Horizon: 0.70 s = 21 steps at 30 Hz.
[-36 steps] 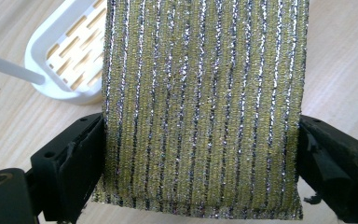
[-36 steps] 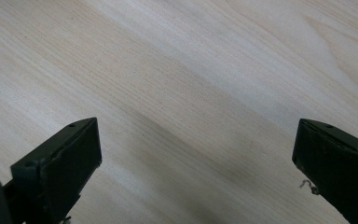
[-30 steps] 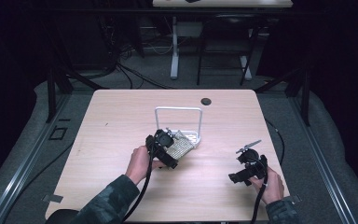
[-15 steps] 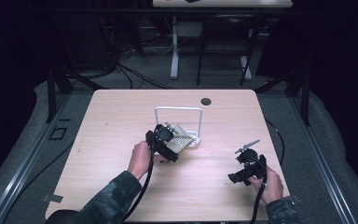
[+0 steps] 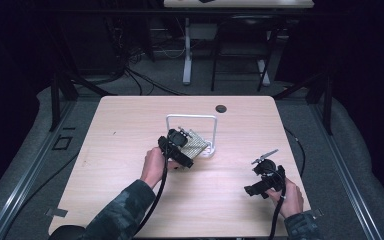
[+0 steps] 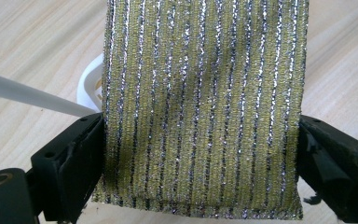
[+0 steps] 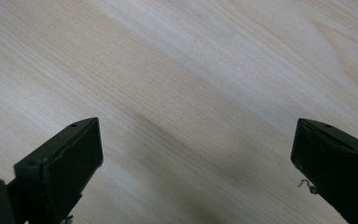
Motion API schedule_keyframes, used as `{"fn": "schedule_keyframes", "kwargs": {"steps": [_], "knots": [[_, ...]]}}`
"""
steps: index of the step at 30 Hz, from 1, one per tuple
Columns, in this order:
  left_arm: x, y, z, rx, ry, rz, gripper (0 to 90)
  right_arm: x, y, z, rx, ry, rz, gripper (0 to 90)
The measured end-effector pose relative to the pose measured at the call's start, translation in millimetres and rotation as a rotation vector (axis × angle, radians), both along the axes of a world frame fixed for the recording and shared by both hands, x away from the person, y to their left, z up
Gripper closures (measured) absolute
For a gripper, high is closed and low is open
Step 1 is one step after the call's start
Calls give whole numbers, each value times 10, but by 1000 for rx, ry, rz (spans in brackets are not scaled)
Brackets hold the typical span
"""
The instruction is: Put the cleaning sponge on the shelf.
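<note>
Left gripper view: left tool (image 6: 200, 154) clamps striped sponge (image 6: 200, 102) by white rack (image 6: 89, 84); right tool (image 7: 198, 158) gapes.

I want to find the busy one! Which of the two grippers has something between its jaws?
The left gripper. Its jaws squeeze a sparkly yellow-green sponge beside the white rack. The right gripper is open over bare table.
</note>
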State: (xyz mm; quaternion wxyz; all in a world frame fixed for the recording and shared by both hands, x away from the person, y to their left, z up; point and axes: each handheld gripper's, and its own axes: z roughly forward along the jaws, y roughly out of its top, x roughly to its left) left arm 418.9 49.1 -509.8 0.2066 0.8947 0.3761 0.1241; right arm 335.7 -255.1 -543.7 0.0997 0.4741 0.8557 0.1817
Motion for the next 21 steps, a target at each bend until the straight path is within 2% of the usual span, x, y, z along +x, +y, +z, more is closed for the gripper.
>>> {"fn": "schedule_keyframes", "kwargs": {"steps": [21], "knots": [[167, -83, -97, 8, 0, 60, 79, -1, 3, 3, 1, 7, 0, 18]]}}
